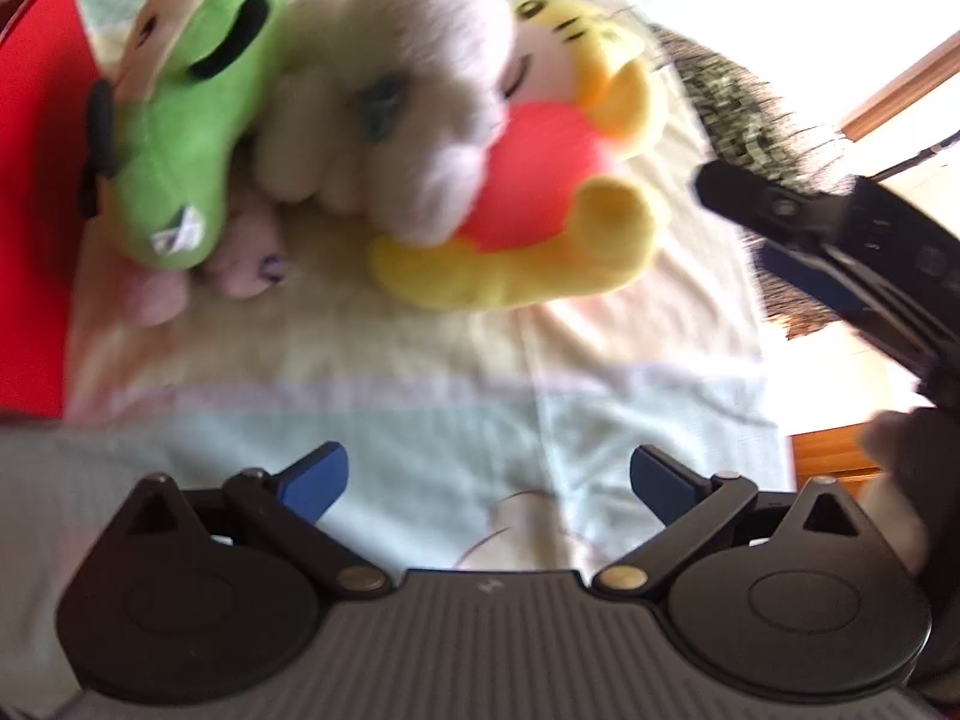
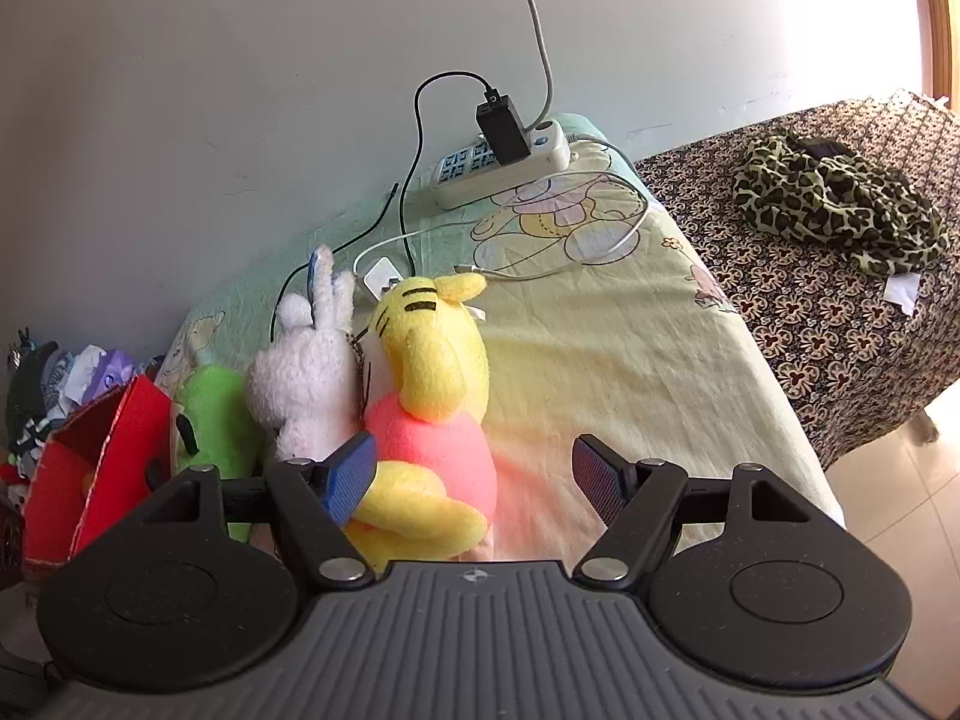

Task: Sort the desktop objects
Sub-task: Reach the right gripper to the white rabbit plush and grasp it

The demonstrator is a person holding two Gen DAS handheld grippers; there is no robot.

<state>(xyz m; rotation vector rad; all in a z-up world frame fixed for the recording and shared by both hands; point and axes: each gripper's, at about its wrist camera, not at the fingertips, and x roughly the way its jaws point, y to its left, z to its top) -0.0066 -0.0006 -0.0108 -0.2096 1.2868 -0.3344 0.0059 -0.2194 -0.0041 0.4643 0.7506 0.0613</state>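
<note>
Currently both jaws spread, empty: left gripper (image 1: 489,480), right gripper (image 2: 474,474). Yellow plush (image 2: 429,396) lies near right gripper, touching white rabbit (image 2: 306,372); red box (image 2: 90,456) far left. Straddle pink belly, close gently, lift clear of neighbours.

I can read no text anywhere; the tag on the green plush toy (image 1: 180,120) is too blurred.

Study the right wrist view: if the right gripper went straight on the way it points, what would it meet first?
Most likely the yellow plush toy, lying just ahead and partly between the open fingers of the right gripper. Depth is uncertain.
</note>
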